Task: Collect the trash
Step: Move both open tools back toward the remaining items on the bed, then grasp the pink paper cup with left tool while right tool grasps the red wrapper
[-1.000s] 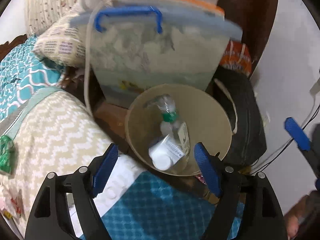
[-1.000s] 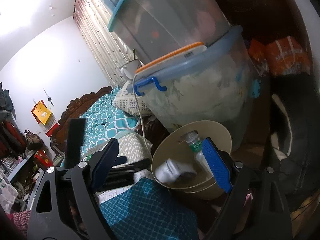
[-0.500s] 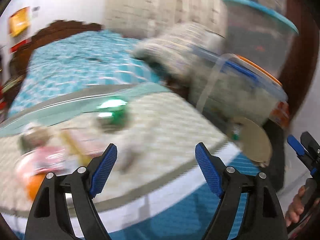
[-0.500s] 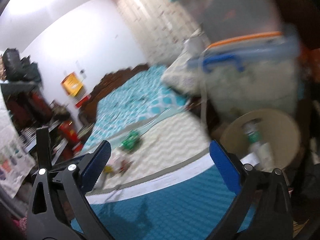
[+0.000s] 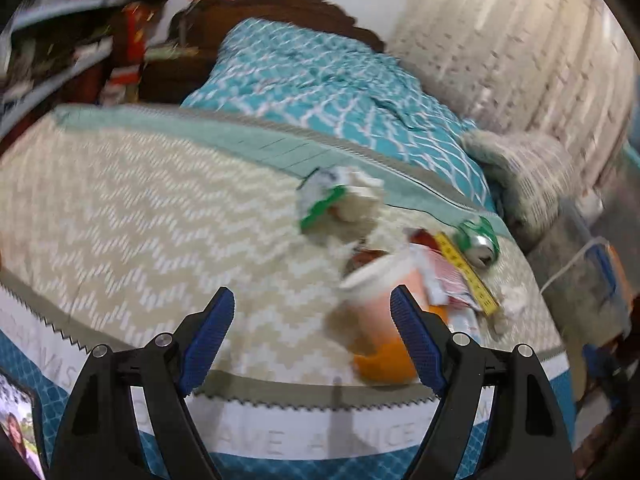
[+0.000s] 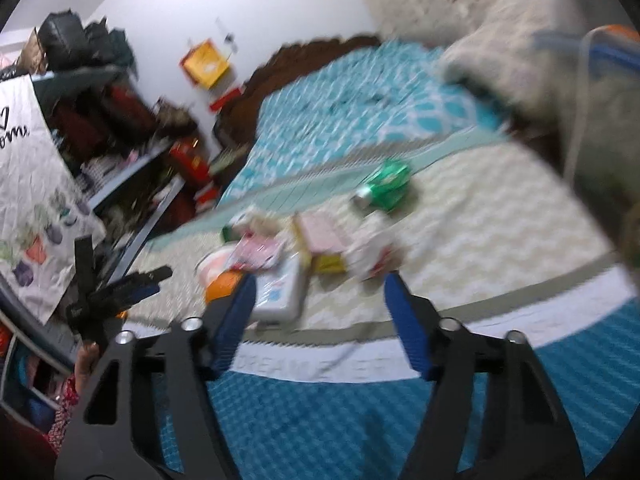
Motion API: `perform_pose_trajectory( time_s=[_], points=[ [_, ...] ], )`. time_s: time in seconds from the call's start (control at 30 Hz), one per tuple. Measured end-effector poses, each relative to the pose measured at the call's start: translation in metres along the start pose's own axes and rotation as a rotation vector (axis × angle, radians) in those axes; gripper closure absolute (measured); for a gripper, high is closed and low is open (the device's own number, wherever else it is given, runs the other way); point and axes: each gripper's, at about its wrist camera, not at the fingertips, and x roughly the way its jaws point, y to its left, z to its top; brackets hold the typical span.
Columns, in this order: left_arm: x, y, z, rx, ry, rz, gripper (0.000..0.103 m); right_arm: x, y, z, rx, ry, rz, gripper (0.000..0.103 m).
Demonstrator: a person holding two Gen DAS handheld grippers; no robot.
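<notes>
Trash lies on the bed's chevron blanket (image 5: 140, 216). In the left wrist view I see an orange and white cup (image 5: 380, 312) on its side, a crumpled green and white wrapper (image 5: 336, 200), a green can (image 5: 478, 238) and a yellow strip (image 5: 466, 270) over pink packaging. My left gripper (image 5: 312, 338) is open and empty, just left of the cup. In the right wrist view my right gripper (image 6: 320, 316) is open and empty before a white packet (image 6: 280, 292), the cup (image 6: 218, 276), pink wrappers (image 6: 320, 236) and the green can (image 6: 386, 188). The view is blurred.
A teal patterned quilt (image 5: 320, 80) and a wooden headboard (image 5: 280, 8) lie beyond the trash. A pillow (image 5: 524, 172) and a clear storage bin (image 6: 608, 92) stand at the right. Cluttered shelves (image 6: 120, 140) stand left of the bed. The left gripper shows in the right wrist view (image 6: 116, 292).
Both grippers have swung left, away from the tan bin with the bottles and over to the trash on the bed. Both stay open and empty.
</notes>
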Motion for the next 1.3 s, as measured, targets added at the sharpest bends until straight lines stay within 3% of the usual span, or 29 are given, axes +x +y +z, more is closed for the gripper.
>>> perform_pose_trajectory(
  time_s=[0.13,0.3,0.4,0.53,0.57,0.6,0.63,0.7,0.8,0.9,0.97,1.2,1.3],
  points=[
    [0.013,0.022,0.005,-0.059,0.047,-0.068,0.026,0.049,0.017,0.001,0.014,0.084,0.038,0.046],
    [0.034,0.022,0.014,-0.089,0.078,-0.142,0.026,0.108,0.039,0.014,0.037,0.172,0.093,0.047],
    [0.053,0.011,0.02,-0.087,0.105,-0.2,0.026,0.141,0.045,0.022,0.041,0.202,0.08,0.047],
    [0.083,-0.008,0.017,-0.082,0.199,-0.286,0.029,0.173,0.048,0.026,0.056,0.231,0.05,0.047],
    [0.085,-0.011,0.015,-0.074,0.21,-0.293,0.041,0.179,0.05,0.026,0.055,0.239,0.049,0.053],
    [0.086,-0.014,0.013,-0.064,0.217,-0.306,0.053,0.181,0.05,0.026,0.052,0.248,0.054,0.074],
    [0.084,-0.016,0.012,-0.051,0.211,-0.302,0.054,0.186,0.054,0.024,0.045,0.265,0.057,0.078],
    [0.077,-0.016,0.012,-0.046,0.192,-0.32,0.071,0.184,0.061,0.017,0.02,0.266,0.056,0.086],
    [0.052,-0.009,0.015,-0.07,0.142,-0.352,0.081,0.171,0.065,0.009,-0.007,0.239,0.051,0.09],
    [0.015,0.007,0.016,-0.086,0.039,-0.347,0.081,0.147,0.065,0.002,-0.01,0.198,0.053,0.09],
    [0.002,0.017,0.015,-0.103,0.019,-0.345,0.081,0.128,0.065,-0.006,-0.018,0.183,0.059,0.09],
    [-0.025,0.043,-0.008,-0.145,0.046,-0.339,0.081,0.071,0.063,-0.048,-0.094,0.167,0.017,0.09],
    [-0.03,0.044,-0.027,-0.134,0.108,-0.375,0.08,0.056,0.058,-0.064,-0.098,0.179,-0.008,0.09]
  ],
)
